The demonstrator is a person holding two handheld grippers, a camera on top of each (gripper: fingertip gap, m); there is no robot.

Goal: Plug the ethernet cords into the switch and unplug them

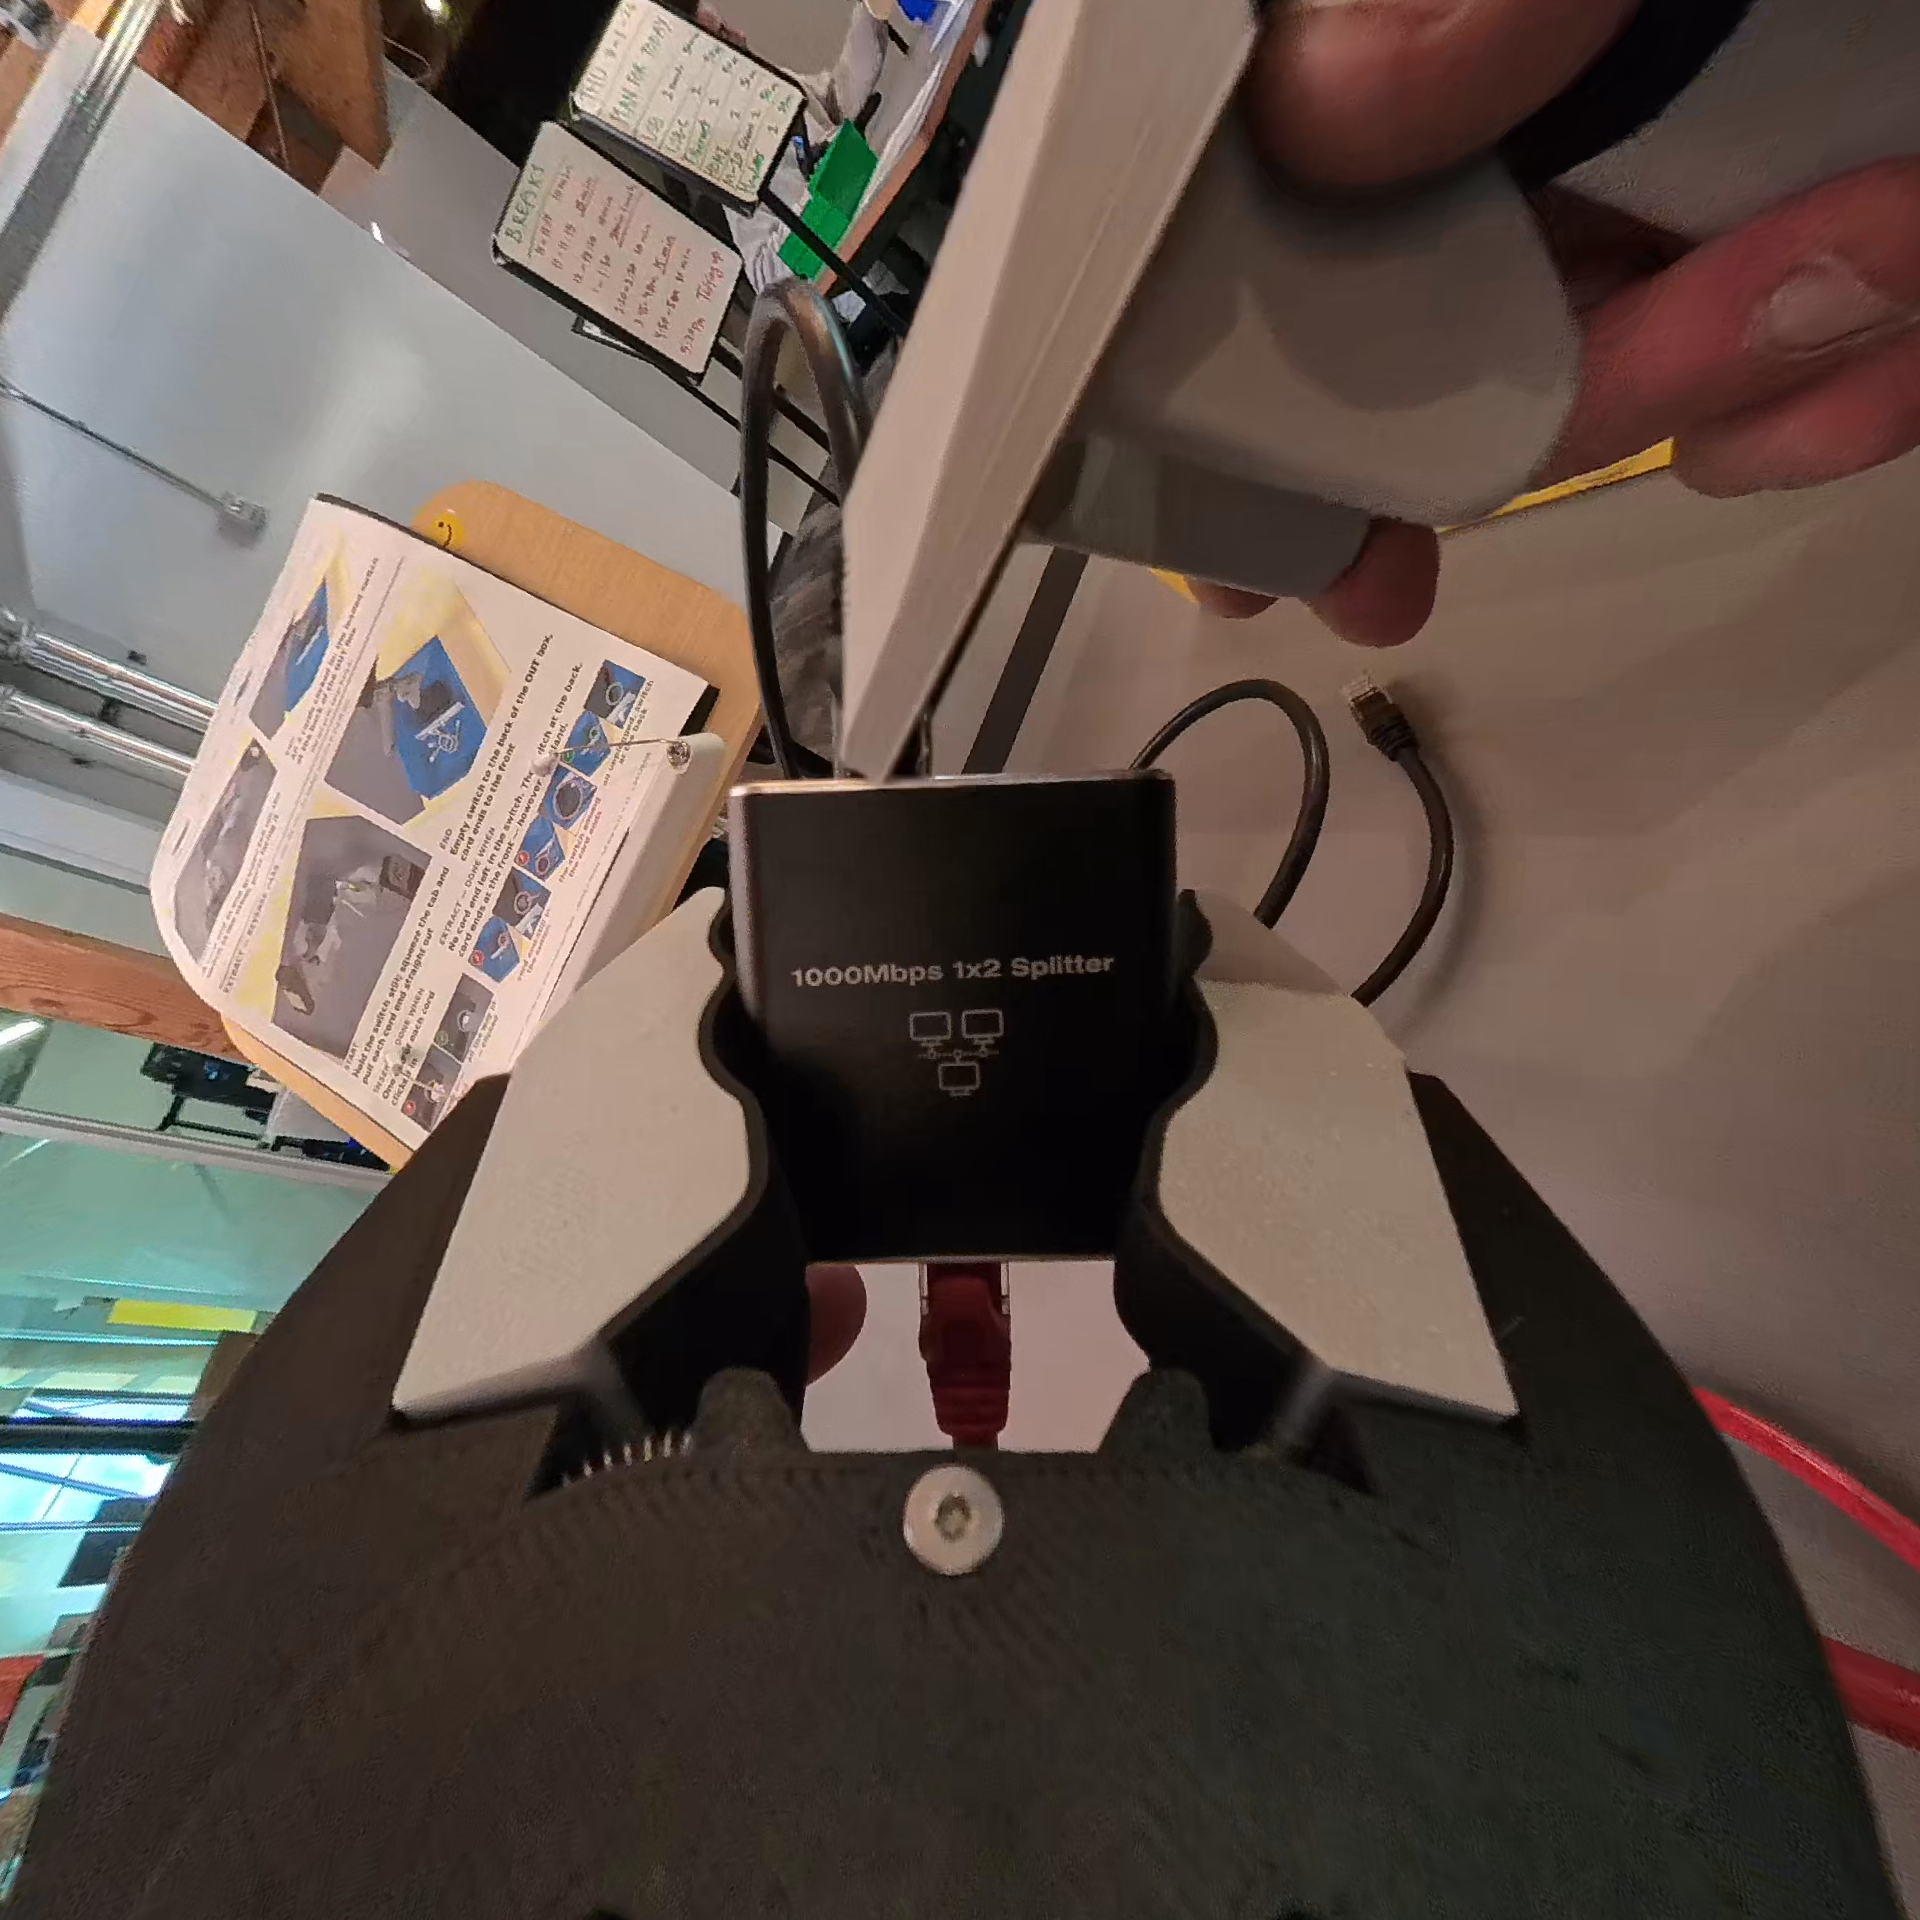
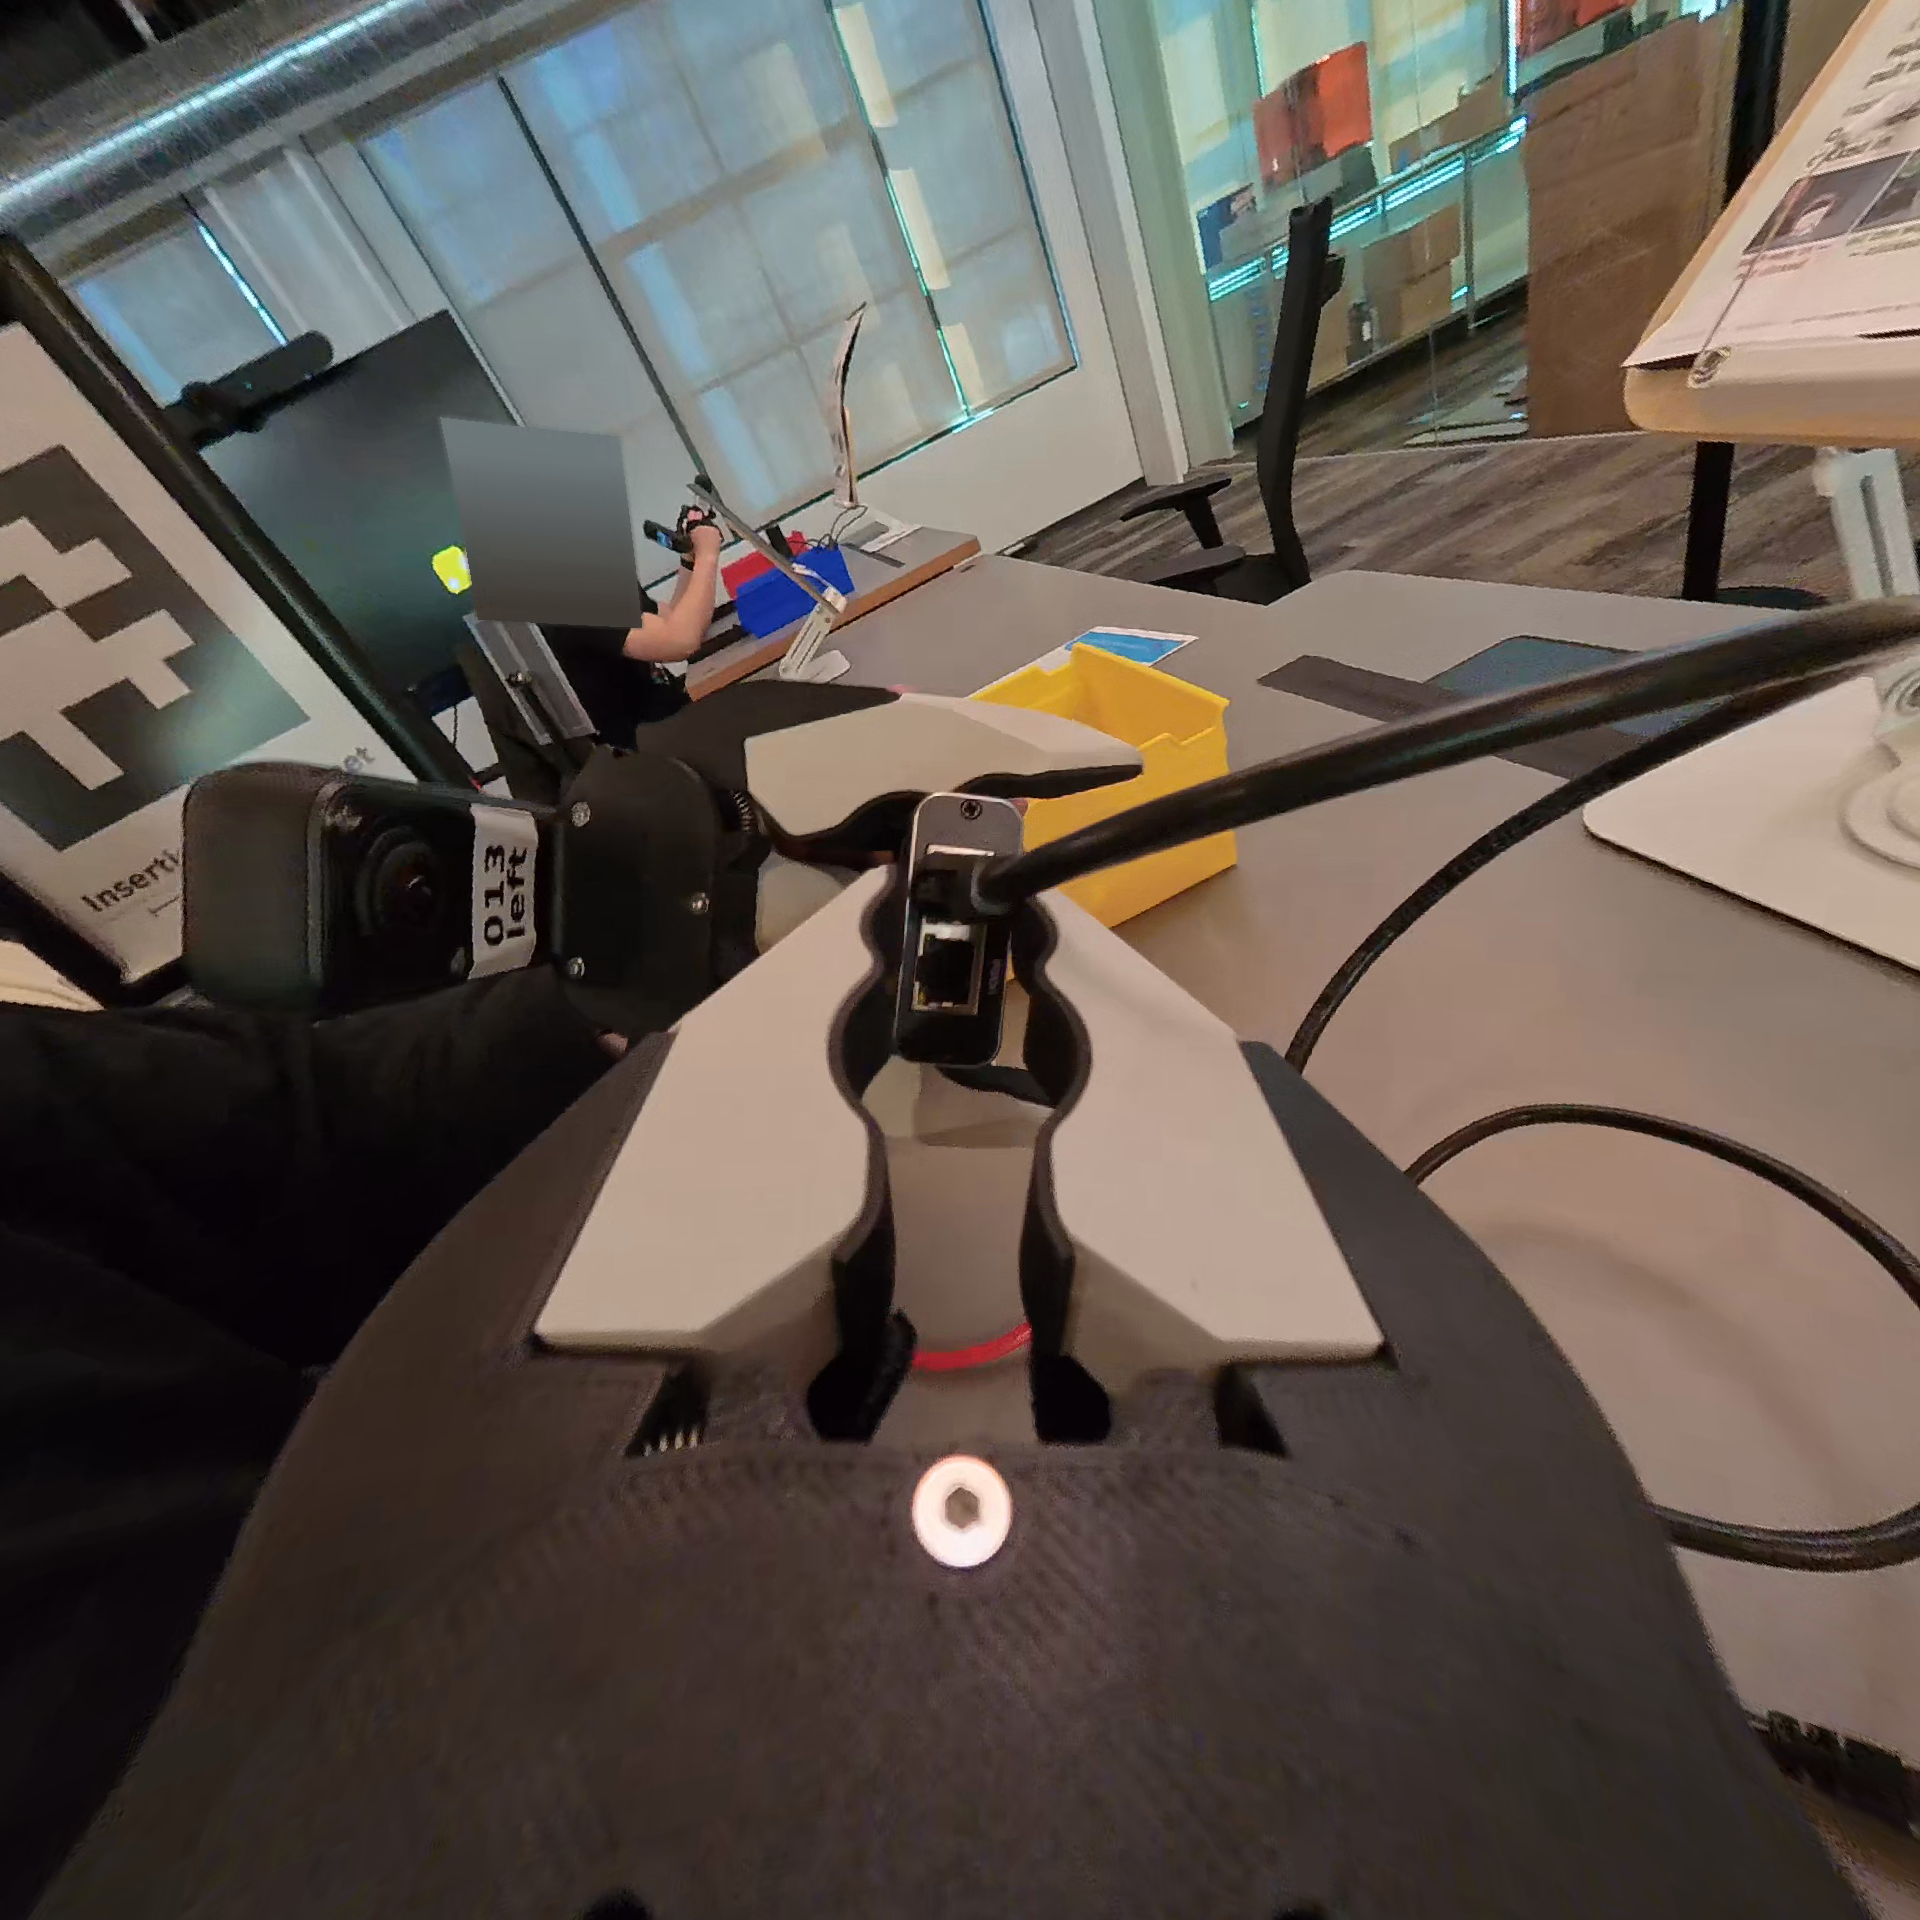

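Left tool (image 1: 956, 997) pinches the switch (image 1: 951, 997); right tool (image 2: 956, 935) spread around its end.

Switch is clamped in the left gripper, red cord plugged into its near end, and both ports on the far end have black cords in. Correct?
Only one far-end port on the switch holds a black cord; the other port is empty, per the right wrist view. The left gripper clamp and the red cord are as you said.
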